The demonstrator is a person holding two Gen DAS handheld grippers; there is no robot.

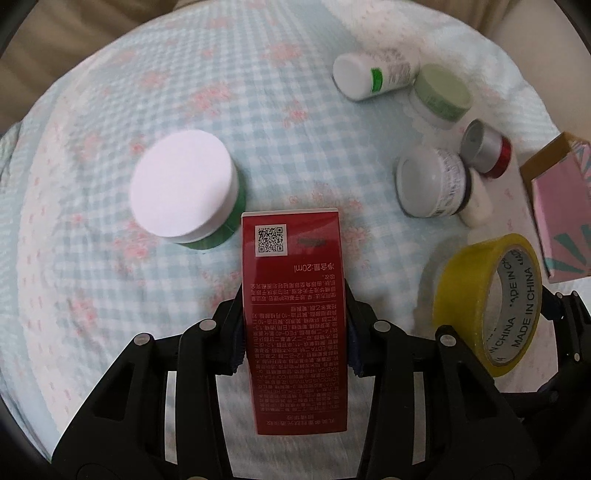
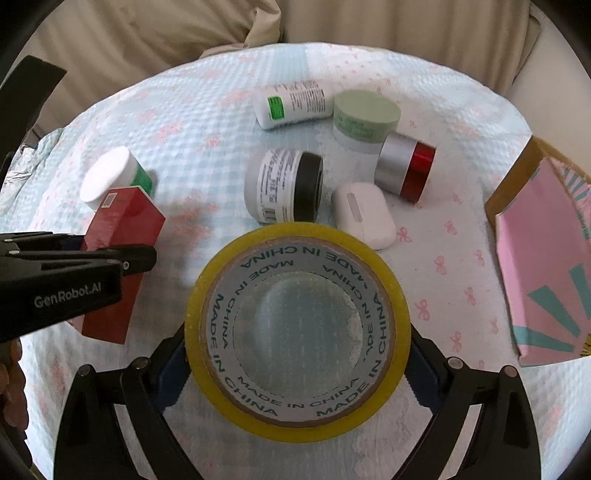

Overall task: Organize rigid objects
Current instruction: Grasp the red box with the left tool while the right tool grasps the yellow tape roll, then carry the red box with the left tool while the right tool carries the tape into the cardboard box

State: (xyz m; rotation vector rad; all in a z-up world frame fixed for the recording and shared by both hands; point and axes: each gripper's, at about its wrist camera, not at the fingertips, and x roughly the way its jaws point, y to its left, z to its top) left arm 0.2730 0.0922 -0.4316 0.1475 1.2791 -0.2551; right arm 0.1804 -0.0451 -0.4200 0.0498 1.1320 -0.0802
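My left gripper (image 1: 295, 332) is shut on a red carton (image 1: 293, 295) with a QR code and holds it over the blue checked cloth; the carton also shows in the right wrist view (image 2: 122, 236). My right gripper (image 2: 297, 365) is shut on a yellow tape roll (image 2: 297, 326), which also shows in the left wrist view (image 1: 487, 299). A white-lidded green jar (image 1: 184, 188) stands just beyond the carton. Ahead of the tape lie a white and black jar (image 2: 282, 186), a white earbud case (image 2: 364, 214), a silver and red jar (image 2: 404, 166), a pale green jar (image 2: 364, 120) and a white bottle (image 2: 295, 103).
A pink box with teal stripes in a brown cardboard tray (image 2: 546, 258) sits at the right edge of the cloth. The cloth-covered surface (image 2: 207, 122) is rounded, with beige fabric (image 2: 184, 29) behind it. The left gripper's body (image 2: 66, 277) reaches in from the left.
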